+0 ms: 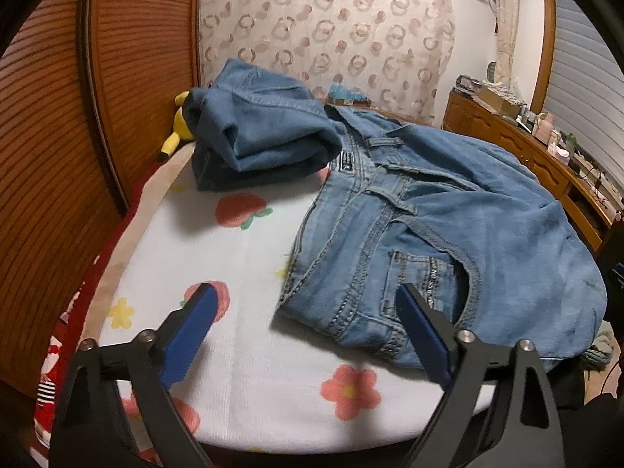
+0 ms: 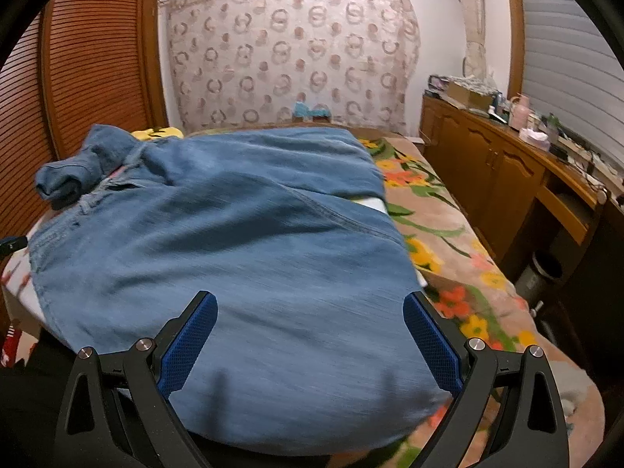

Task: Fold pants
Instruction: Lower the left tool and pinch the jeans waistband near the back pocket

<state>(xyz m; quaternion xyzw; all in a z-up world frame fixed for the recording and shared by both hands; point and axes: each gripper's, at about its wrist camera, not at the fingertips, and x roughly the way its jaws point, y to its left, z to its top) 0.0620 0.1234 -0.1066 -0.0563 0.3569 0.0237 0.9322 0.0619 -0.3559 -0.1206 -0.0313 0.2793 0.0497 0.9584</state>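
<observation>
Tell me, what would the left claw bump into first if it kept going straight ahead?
Probably the light blue jeans. The left claw is open and points down at their waistband corner near the front pocket, above the flowered white sheet. Depth is hard to judge, so its left finger might meet the sheet instead.

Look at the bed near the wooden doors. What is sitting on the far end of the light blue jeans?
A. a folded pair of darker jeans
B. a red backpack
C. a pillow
A: a folded pair of darker jeans rests by the waistband of the light blue jeans.
</observation>
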